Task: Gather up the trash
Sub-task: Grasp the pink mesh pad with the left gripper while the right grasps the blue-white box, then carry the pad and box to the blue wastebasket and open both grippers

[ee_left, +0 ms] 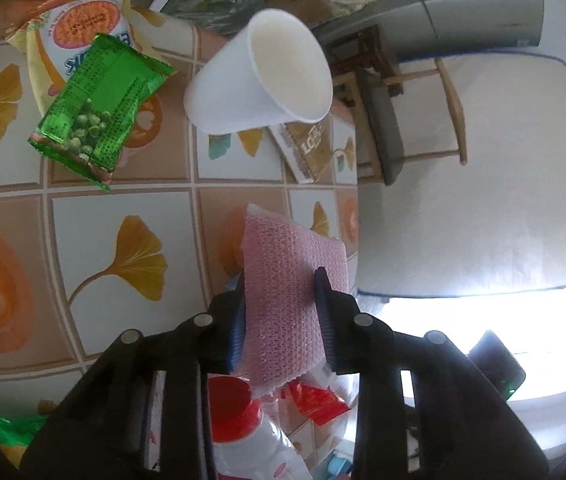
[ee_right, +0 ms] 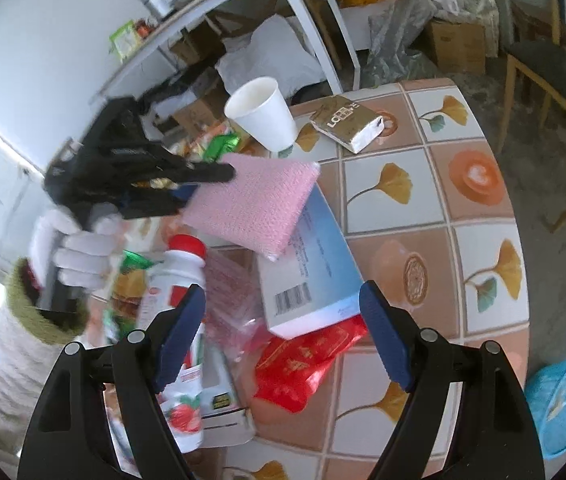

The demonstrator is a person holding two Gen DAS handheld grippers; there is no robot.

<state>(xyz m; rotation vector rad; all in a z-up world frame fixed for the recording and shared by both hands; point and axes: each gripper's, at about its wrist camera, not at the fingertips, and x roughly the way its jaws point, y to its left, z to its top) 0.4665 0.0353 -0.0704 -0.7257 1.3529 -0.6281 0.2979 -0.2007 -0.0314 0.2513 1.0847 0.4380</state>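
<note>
The pink sponge (ee_left: 291, 300) was held between the blue pads (ee_left: 237, 332) of the left gripper (ee_left: 283, 320), lifted above the tiled table (ee_left: 123, 208) near its edge. The right gripper (ee_right: 283, 344) was kept wide, nothing between its fingers, over a blue-and-white box (ee_right: 311, 272) whose barcode was seen but whose print could not be read. A red-capped white bottle (ee_right: 181, 280) was partly hidden behind that gripper's finger; strawberries were pictured on it. The red packet (ee_right: 303, 364) was half covered by the box. On the brown pack (ee_right: 347, 122) only "LO" could be made out. The green snack bag (ee_left: 99, 108) bore small unreadable print. A white paper cup (ee_left: 259, 76) stood near the sponge. A white-gloved hand (ee_right: 79, 248) was blurred.
</note>
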